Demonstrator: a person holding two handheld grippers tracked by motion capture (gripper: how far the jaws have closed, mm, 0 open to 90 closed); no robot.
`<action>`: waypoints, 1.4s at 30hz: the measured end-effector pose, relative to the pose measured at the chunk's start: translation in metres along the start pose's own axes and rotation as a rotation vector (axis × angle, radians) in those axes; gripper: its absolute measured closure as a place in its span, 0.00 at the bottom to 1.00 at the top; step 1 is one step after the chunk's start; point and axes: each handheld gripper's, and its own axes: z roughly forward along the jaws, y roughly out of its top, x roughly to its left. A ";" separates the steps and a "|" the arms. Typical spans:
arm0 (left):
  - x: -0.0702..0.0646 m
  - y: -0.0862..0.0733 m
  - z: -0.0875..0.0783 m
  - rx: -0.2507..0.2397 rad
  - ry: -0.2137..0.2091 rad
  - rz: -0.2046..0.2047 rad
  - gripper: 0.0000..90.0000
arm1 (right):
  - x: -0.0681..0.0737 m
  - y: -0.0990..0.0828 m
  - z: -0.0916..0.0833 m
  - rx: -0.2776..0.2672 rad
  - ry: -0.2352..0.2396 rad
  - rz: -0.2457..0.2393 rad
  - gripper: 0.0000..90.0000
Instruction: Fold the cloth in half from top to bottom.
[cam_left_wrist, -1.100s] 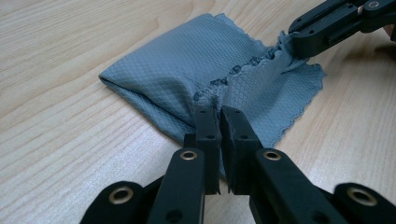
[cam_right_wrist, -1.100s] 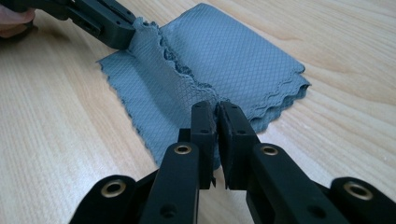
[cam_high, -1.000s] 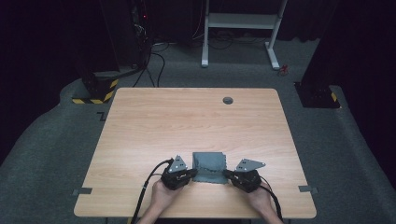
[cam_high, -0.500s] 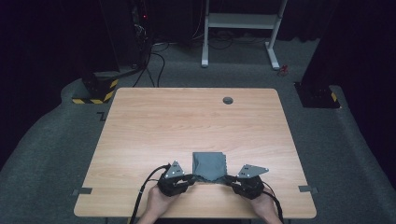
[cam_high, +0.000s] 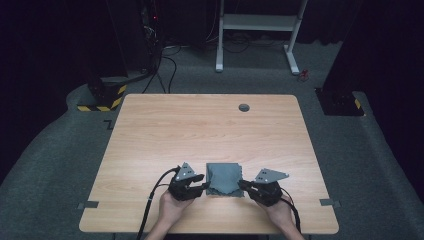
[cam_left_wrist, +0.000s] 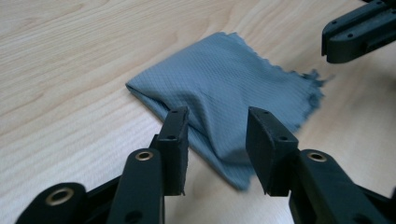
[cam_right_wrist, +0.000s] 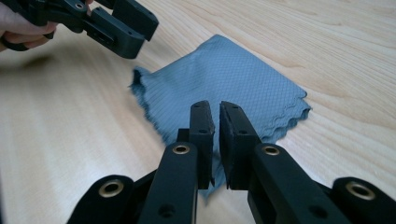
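Two grippers flank the cloth (cam_high: 224, 178) on the desk (cam_high: 200, 130): left gripper (cam_left_wrist: 217, 135) just opening, jaws apart; right gripper (cam_right_wrist: 217, 140) just closing, nearly together, pinching the cloth's edge.

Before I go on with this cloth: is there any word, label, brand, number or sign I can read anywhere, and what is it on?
None can be read.
The folded grey cloth, the wooden table and both grippers carry no print.
The yellow-and-black stripes on the floor stand behind the table are a hazard marking without words.
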 end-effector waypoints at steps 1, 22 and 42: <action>0.000 0.002 0.005 0.018 0.010 0.001 0.64 | -0.001 0.001 0.005 0.008 -0.005 0.000 0.94; -0.007 -0.014 0.006 0.116 0.050 0.080 0.56 | 0.006 -0.024 0.014 0.097 -0.031 -0.038 0.86; 0.028 0.033 0.041 0.116 0.168 -0.073 0.62 | -0.048 0.022 0.051 0.072 -0.152 0.107 0.80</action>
